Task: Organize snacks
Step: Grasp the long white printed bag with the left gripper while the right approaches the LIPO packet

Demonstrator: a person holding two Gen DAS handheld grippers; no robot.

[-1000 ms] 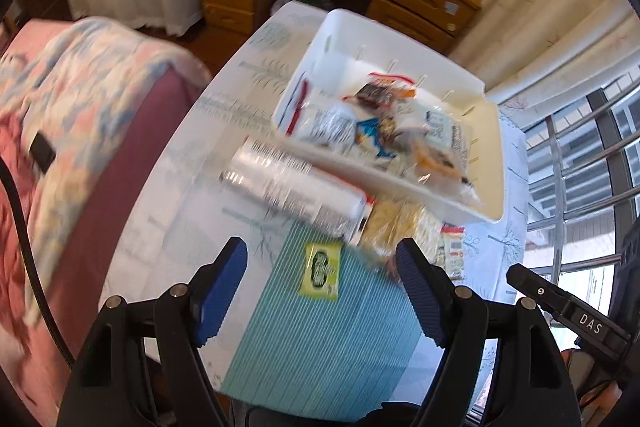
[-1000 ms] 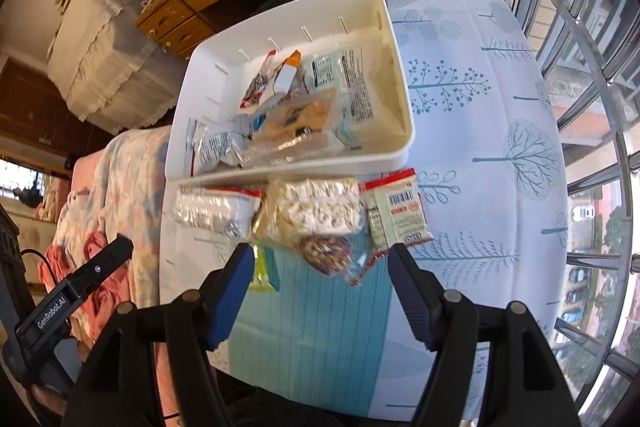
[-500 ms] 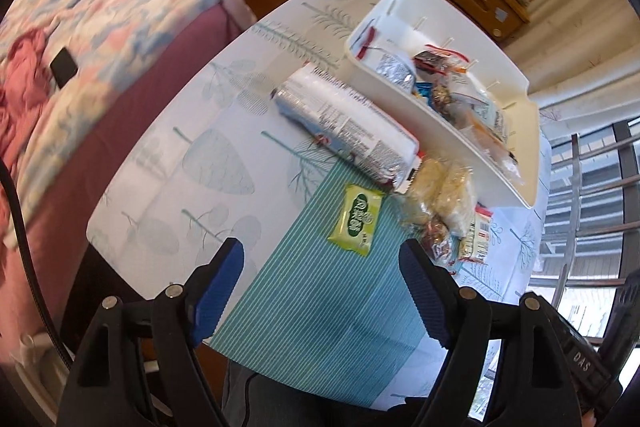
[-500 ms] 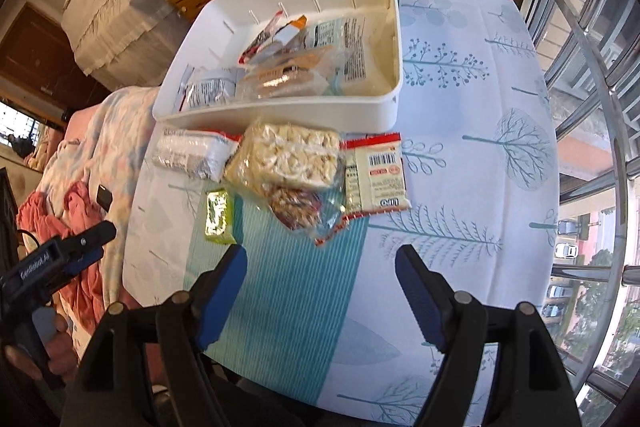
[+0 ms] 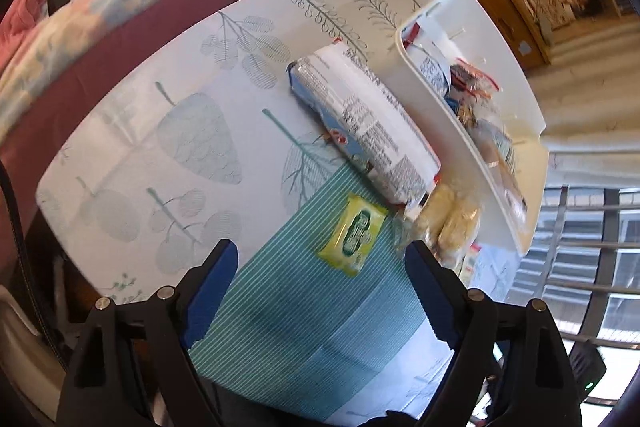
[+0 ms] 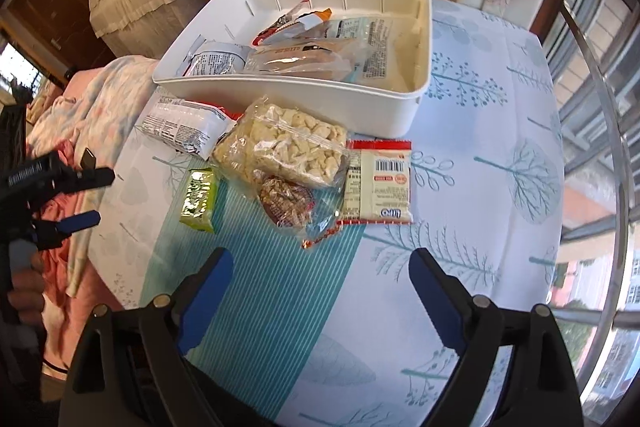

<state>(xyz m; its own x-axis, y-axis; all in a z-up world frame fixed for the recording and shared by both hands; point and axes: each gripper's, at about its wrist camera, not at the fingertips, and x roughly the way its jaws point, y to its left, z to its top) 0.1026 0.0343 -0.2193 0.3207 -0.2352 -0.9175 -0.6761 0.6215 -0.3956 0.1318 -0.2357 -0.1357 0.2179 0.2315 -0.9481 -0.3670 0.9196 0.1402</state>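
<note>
Both grippers hang above the table with fingers spread apart and holding nothing: the left gripper (image 5: 320, 267) at the bottom of its frame, the right gripper (image 6: 320, 275) likewise. In the right wrist view, 5 loose snacks lie mid-frame just below the white bin (image 6: 304, 99): a silver pack (image 6: 184, 127), a clear bag of pale pieces (image 6: 284, 147), a red-edged packet (image 6: 380, 183), a brown snack bag (image 6: 288, 203) and a green packet (image 6: 198, 199). More snacks sit inside the bin.

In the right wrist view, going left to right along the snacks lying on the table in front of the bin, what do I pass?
Green packet → clear bag of pale chunks → red-edged white packet.
</note>
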